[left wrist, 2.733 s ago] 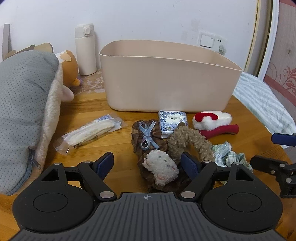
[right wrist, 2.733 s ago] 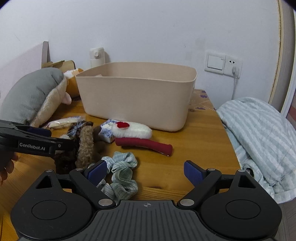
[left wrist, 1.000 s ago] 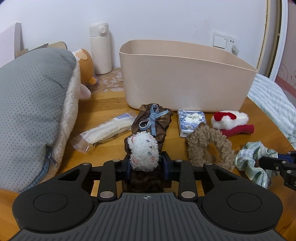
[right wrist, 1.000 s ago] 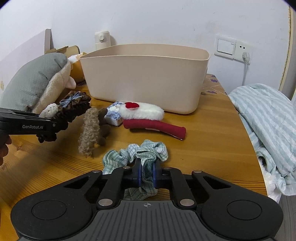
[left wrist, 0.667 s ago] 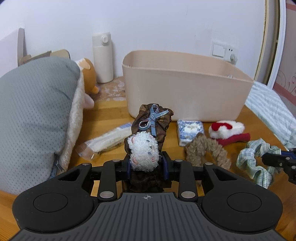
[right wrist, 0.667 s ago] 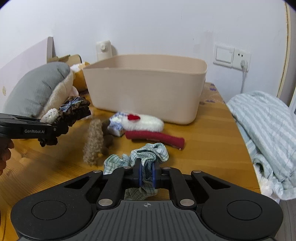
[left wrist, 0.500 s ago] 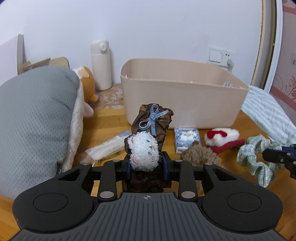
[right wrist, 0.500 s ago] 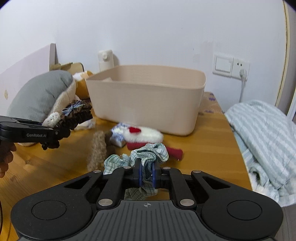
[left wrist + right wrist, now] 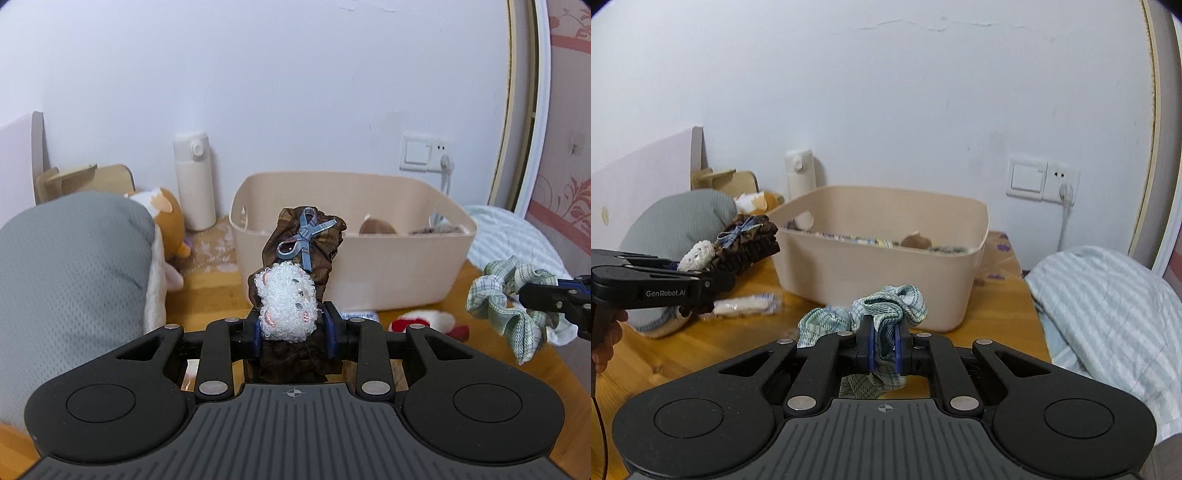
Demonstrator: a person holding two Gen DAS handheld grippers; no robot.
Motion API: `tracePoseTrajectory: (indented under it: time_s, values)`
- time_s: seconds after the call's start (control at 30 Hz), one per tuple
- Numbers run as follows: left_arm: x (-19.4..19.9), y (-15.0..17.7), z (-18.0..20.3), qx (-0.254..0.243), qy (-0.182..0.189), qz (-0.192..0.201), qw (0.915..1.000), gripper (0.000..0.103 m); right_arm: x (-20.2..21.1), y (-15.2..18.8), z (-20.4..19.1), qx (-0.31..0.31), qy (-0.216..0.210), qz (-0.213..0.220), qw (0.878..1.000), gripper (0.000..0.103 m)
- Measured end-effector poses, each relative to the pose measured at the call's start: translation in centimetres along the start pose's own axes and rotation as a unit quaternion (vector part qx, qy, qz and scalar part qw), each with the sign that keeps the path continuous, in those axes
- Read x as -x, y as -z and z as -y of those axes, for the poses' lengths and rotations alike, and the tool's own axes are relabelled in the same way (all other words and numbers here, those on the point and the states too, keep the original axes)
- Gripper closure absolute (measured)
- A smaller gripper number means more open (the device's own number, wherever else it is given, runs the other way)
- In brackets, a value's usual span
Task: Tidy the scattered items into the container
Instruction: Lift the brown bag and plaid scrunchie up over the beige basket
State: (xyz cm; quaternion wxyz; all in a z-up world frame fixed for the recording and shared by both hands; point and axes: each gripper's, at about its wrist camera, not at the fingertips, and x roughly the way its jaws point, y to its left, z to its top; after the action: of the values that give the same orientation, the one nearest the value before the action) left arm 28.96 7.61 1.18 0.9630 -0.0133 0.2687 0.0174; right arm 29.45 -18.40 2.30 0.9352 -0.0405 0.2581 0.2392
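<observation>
Wooden table [image 9: 997,295] against white wall [image 9: 886,92]

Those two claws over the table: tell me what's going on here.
A person is tidying small items into the beige bin. The left claw is shut on a brown scrunchie with a fluffy white charm, and the right claw is shut on a green checked scrunchie. Both are held up off the wooden table, short of the bin, which already holds some things. A clear packet lies on the table.
</observation>
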Motion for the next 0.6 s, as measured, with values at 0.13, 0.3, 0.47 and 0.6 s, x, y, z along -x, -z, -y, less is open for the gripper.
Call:
tracePoseTrajectory:
  time_s: [0.13,0.3,0.47,0.6]
  values:
    - [0.1,-1.0,0.1,0.002,0.0,0.008,1.0,0.072,0.2,-0.8,0.2,-0.003,0.002,0.011,1.0,0.094]
    - [0.2,-2.3,0.1,0.002,0.002,0.021,0.9998,0.072,0.5,-2.1,0.6,-0.011,0.003,0.03,0.999,0.094]
    - [0.0,-3.5,0.0,0.005,0.001,0.029,0.9996,0.072,0.4,-3.5,0.8,-0.015,0.004,0.045,0.999,0.094]
    - [-0.5,-4.3,0.1,0.007,0.0,0.031,0.9995,0.072,0.3,-4.6,0.9,-0.014,0.0,0.055,0.998,0.094]
